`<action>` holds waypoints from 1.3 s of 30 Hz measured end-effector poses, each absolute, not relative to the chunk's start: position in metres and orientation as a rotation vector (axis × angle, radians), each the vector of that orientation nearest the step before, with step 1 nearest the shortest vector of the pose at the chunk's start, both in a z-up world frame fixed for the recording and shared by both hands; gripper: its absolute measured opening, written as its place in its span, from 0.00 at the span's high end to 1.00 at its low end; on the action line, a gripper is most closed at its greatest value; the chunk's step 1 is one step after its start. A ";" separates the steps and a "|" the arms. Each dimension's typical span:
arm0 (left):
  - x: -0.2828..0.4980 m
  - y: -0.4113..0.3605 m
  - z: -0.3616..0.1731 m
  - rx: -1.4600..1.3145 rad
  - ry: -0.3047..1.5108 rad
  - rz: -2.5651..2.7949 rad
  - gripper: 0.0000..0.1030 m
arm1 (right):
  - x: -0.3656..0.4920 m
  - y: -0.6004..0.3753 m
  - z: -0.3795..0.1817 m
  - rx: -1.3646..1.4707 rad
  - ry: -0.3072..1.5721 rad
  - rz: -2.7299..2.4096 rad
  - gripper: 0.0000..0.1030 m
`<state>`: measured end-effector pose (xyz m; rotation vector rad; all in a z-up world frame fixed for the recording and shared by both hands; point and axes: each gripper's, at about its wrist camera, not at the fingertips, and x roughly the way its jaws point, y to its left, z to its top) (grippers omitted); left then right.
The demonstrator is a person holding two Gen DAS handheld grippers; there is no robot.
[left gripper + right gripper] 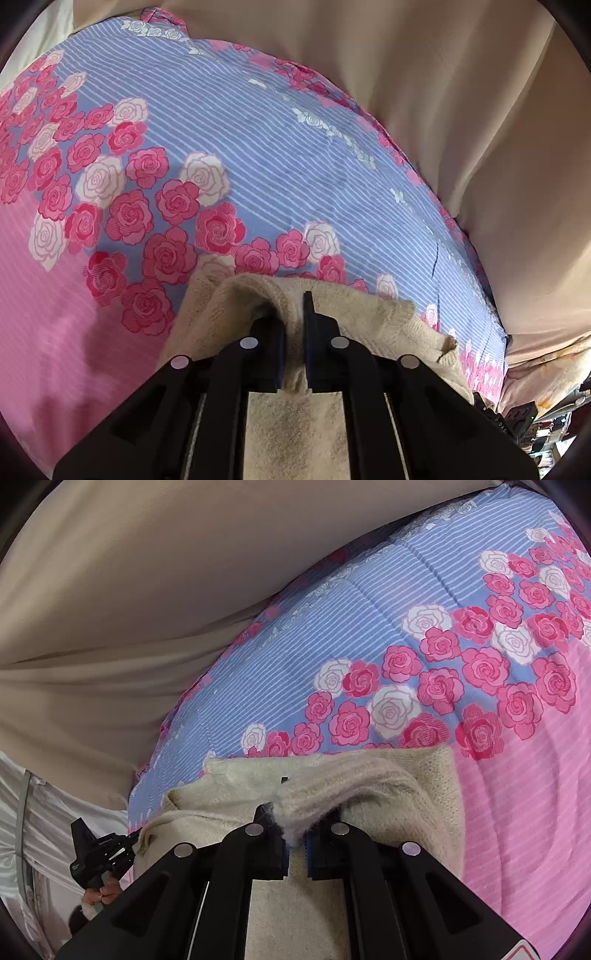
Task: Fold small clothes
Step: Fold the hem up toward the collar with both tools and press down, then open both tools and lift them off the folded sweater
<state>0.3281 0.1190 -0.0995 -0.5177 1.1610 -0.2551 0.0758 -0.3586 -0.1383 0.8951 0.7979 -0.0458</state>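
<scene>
A cream knitted garment (369, 314) lies on a bedspread with pink and white roses. My left gripper (293, 306) is shut on a fold of the cream knit; the fabric drapes over its left finger and runs back between the jaws. In the right wrist view the same garment (424, 786) spreads across the lower middle. My right gripper (295, 812) is shut on a ribbed edge of it, which bunches over the fingertips. The left gripper (103, 853) shows at the lower left of the right wrist view, held by a hand at the garment's left edge.
The bedspread (258, 147) is blue-striped with roses and turns pink (517, 812) toward one side. A beige sheet (480, 110) lies beyond its edge, also in the right wrist view (110, 609). White satin fabric (40, 830) hangs at the far lower left. Clutter (546, 424) sits at the lower right.
</scene>
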 end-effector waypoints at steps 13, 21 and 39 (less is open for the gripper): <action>0.328 0.117 -0.100 -0.508 1.161 -0.247 0.93 | 0.078 -0.358 -0.140 0.896 0.803 -0.042 0.95; 0.330 0.118 -0.102 -0.504 1.168 -0.245 0.91 | 0.079 -0.361 -0.140 0.898 0.803 -0.046 0.95; 0.322 0.144 -0.039 -0.468 0.974 -0.204 0.61 | 0.029 -0.387 -0.071 0.764 0.661 -0.159 0.71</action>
